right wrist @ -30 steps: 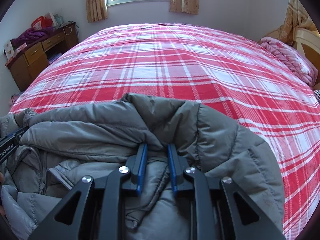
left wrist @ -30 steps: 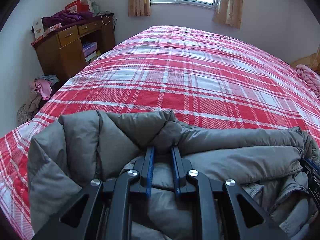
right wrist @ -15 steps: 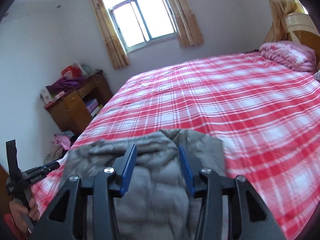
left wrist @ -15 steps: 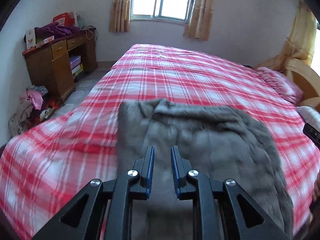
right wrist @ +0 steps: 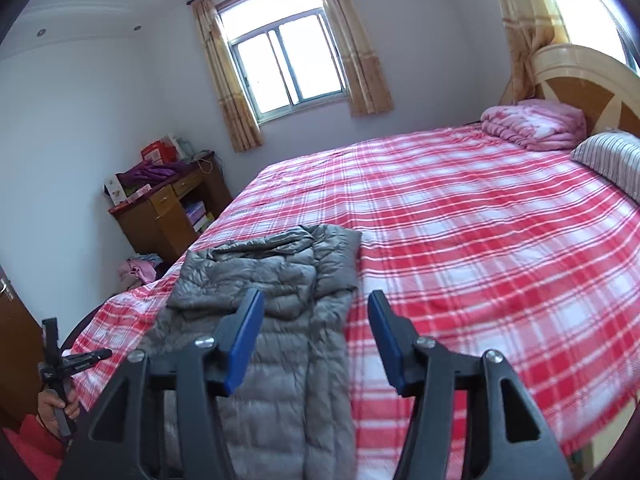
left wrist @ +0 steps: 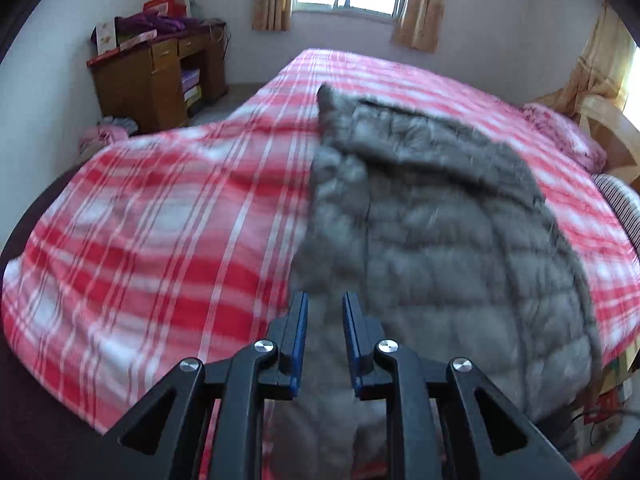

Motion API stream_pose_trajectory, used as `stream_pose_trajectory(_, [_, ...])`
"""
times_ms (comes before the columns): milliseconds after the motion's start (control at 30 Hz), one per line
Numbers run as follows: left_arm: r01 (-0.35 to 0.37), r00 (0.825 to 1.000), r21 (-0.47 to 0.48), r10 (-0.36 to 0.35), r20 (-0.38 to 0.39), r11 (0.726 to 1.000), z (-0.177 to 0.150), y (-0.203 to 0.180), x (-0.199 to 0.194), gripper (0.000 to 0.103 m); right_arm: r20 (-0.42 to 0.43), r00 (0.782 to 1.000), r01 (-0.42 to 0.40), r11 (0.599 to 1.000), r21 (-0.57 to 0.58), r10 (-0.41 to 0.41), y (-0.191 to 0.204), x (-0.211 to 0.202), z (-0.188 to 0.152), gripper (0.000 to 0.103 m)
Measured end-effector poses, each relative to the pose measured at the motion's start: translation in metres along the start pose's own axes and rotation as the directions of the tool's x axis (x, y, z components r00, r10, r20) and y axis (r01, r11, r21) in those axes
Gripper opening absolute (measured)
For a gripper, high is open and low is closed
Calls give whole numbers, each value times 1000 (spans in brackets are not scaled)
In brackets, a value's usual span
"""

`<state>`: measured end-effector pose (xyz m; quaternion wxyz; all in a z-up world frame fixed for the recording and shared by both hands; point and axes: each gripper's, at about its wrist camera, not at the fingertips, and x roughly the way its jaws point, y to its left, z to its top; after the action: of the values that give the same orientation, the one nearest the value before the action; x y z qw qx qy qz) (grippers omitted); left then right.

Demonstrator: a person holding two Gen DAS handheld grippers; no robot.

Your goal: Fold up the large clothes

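A grey quilted down jacket (right wrist: pixel 276 320) is being shown spread lengthwise on the red-and-white plaid bed (right wrist: pixel 480 240), near the bed's left edge as the right wrist view has it, with its hood end (right wrist: pixel 280 248) lying farthest from the cameras. A second ago the jacket was bunched in a heap directly under both tongs; now it is lying flattened and stretched out, and both cameras are being held farther back and higher, so that much more of the room is being taken in.

The left tongs (left wrist: pixel 325 320) are being kept nearly closed, with only a narrow gap between the blue pads (left wrist: pixel 300 340), as in the earlier frames. No fabric is seen pinched between them; the jacket (left wrist: pixel 420 248) is lying beyond and below the tips. The left wrist view is blurred.

The right tongs (right wrist: pixel 316 332) are being opened: the blue pads (right wrist: pixel 244 340), which were close together around a fold of the jacket a second ago, are now standing well apart, and nothing is being held between them. The jacket's right edge is seen through the gap.

In the right wrist view the left tongs (right wrist: pixel 86 358) are being held by a hand (right wrist: pixel 56 410) at the lower left, just off the bed's corner. A wooden table (right wrist: pixel 168 212) with clutter on it is standing by the far wall, and a folded pink quilt (right wrist: pixel 532 122) is resting at the headboard.
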<state>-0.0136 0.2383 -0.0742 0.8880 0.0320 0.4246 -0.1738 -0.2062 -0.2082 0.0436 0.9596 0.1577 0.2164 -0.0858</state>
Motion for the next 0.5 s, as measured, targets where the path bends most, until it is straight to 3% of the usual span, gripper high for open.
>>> stream_pose_trajectory(67, [-7, 1000, -23, 6, -23, 1000, -22, 6, 1, 19, 9, 1000, 2, 1000, -27, -2, 0, -18, -6, 57])
stream_pose_trajectory(167, [42, 998, -80, -46, -49, 996, -46, 13, 7, 19, -40, 999, -26, 998, -50, 24, -4, -28, -27, 77])
stream_pose_trajectory(267, [69, 994, -116, -78, -72, 991, -62, 15, 11, 19, -138, 990, -4, 999, -54, -3, -6, -5, -66, 78])
stream_pose_trajectory(367, [36, 996, -97, -43, -75, 995, -71, 12, 14, 20, -243, 969, 25, 997, -69, -41, -7, 26, -105, 78])
stream_pose_trajectory(500, [35, 996, -100, -44, -84, 994, -76, 12, 17, 23, -311, 949, 34, 999, -35, -44, -14, 51, -140, 78])
